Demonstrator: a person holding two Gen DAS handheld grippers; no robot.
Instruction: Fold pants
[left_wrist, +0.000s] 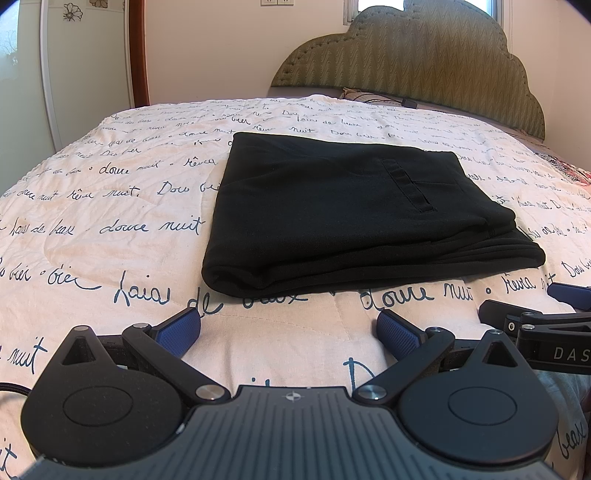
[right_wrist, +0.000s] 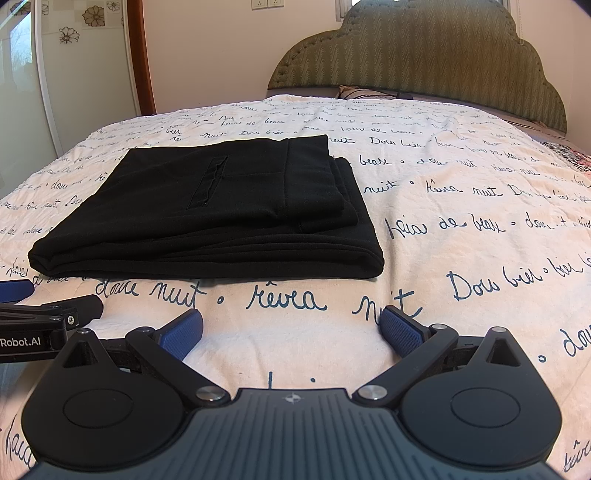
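The black pants (left_wrist: 347, 210) lie folded into a flat, layered rectangle on the bed, with a back pocket slit facing up. They also show in the right wrist view (right_wrist: 221, 214), left of centre. My left gripper (left_wrist: 288, 332) is open and empty, just short of the fold's near edge. My right gripper (right_wrist: 291, 330) is open and empty, short of the pants' near right corner. The right gripper's arm shows at the right edge of the left wrist view (left_wrist: 546, 332), and the left gripper shows at the left edge of the right wrist view (right_wrist: 40, 321).
The bedspread (right_wrist: 461, 206) is white with dark blue handwriting print. A green padded headboard (left_wrist: 424, 62) stands at the far end, with a pillow (left_wrist: 369, 95) below it. A wardrobe with a wooden frame (left_wrist: 138, 51) stands at the far left.
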